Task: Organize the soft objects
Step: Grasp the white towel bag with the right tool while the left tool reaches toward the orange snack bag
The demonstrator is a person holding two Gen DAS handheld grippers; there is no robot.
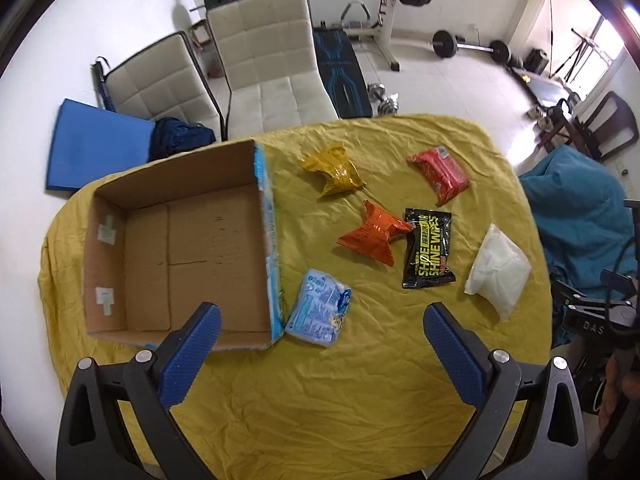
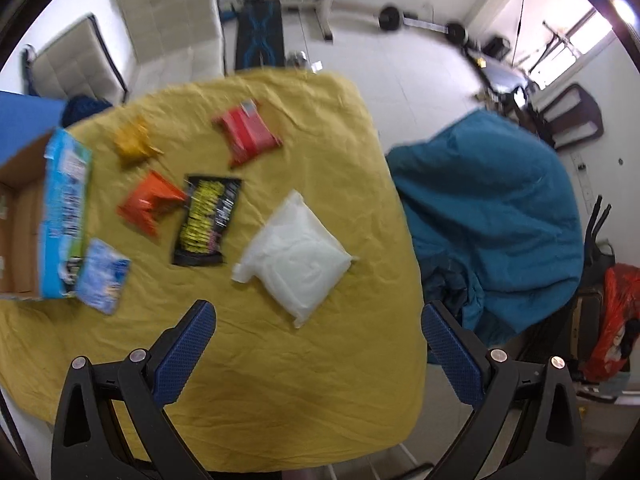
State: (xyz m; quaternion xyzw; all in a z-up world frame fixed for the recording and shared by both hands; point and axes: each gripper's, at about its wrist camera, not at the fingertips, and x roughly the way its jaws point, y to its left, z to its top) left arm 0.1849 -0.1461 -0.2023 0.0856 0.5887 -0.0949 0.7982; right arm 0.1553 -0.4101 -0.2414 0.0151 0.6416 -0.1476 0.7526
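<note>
Yellow cloth covers a table (image 1: 360,400) where six soft packets lie loose beside an empty cardboard box (image 1: 180,248); both tools, left (image 1: 320,356) and right (image 2: 316,352), hover spread apart, holding nothing, and the slick white pouch (image 2: 296,260) may slip or sag if pinched at a corner.

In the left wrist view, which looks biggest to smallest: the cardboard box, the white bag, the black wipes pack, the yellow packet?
1. Cardboard box, by far.
2. White bag and black wipes pack: look alike.
3. Yellow packet, though it lies farther away, so unsure.
</note>
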